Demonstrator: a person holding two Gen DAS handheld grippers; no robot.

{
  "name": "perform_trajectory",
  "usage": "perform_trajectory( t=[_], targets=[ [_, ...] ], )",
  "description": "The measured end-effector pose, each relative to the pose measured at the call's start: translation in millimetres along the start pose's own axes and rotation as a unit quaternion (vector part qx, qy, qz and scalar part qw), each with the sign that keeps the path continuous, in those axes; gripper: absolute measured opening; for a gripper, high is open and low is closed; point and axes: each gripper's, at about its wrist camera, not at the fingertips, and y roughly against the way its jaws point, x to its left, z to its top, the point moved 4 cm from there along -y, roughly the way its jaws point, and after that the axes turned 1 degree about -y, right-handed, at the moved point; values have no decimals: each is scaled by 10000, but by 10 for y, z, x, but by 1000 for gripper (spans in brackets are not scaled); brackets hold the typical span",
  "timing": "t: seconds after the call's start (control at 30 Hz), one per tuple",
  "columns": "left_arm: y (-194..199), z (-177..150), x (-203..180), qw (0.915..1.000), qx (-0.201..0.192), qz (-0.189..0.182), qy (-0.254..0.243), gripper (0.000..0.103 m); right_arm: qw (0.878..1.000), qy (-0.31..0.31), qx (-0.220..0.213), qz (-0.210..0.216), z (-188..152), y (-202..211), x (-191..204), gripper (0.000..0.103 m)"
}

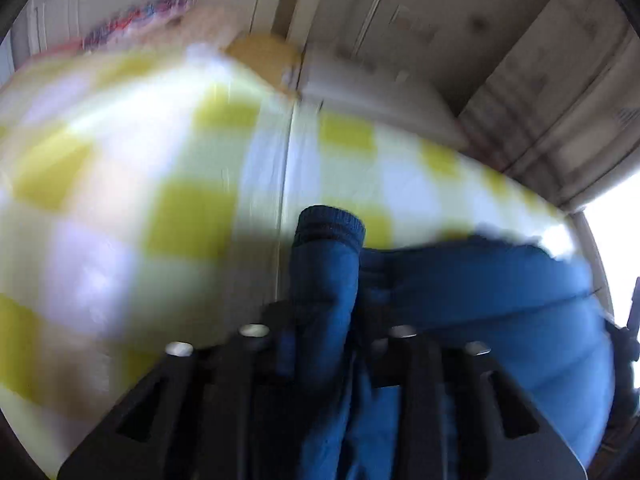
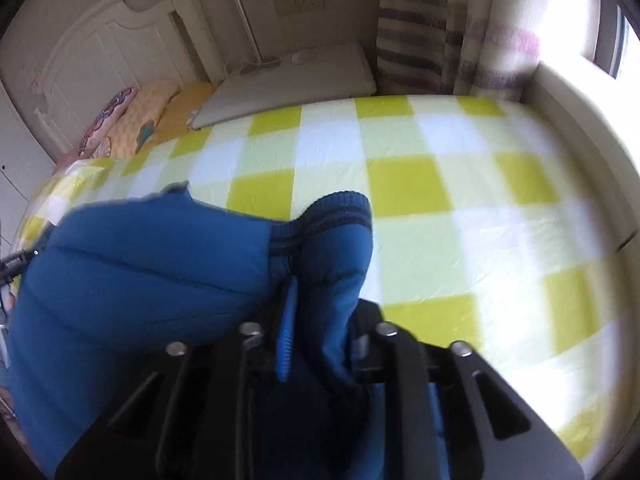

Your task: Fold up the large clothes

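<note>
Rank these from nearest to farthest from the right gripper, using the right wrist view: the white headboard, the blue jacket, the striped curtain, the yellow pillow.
1. Blue jacket: clamped in the jaws of the right gripper.
2. Yellow pillow: upper left, at the head of the bed.
3. White headboard and striped curtain: both at the far wall, left and right; too close to call.
</note>
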Motion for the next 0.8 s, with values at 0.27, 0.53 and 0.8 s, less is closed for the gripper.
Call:
perform_trajectory(
  t=[0.27, 0.53, 0.8],
  targets=[
    [752, 86, 81, 9861, -1593, 372, 298, 90, 9965, -281, -743, -270, 119, 755, -102, 63],
    [1263, -9, -877, 9819, -1628, 369, -892, 98, 9882, 653, -1372, 168, 114, 1437, 793, 84],
    [1796, -1427, -233, 9814, -1176, -765, -1306, 99, 9870, 1010, -1014, 733, -1366, 1939, 29, 91]
  ],
)
